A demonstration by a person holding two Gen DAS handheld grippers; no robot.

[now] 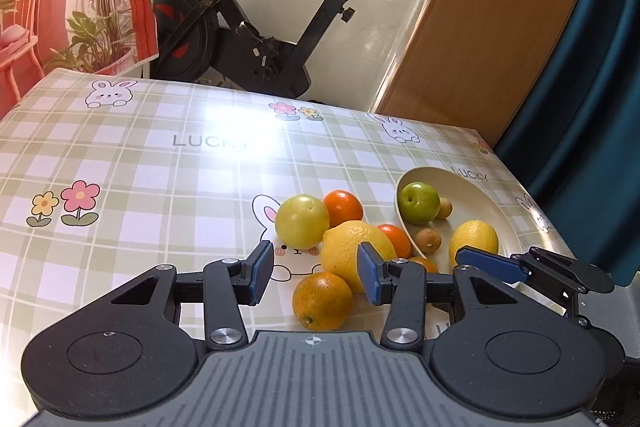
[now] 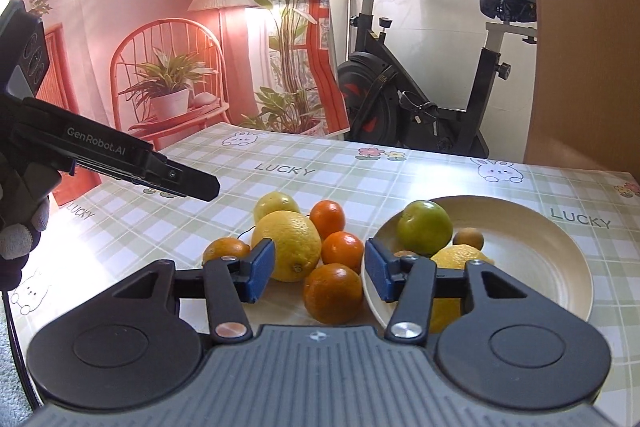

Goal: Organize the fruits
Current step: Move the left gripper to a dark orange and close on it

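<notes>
Inspecting the fruit pile: my left gripper point(image 1: 316, 273) hangs unclenched over an orange point(image 1: 322, 301), and my right gripper point(image 2: 318, 269) stands likewise released. The big lemon point(image 2: 289, 245) lies on the tablecloth point(image 2: 280, 163) beside the plate point(image 2: 540, 251), long axis toward me.

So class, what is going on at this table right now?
A person holds two grippers over a checked tablecloth. Both the left gripper and right gripper are open and empty. A green apple, one yellow lemon and small brown fruits already lie in the cream plate; another large yellow lemon and several oranges wait outside.
</notes>
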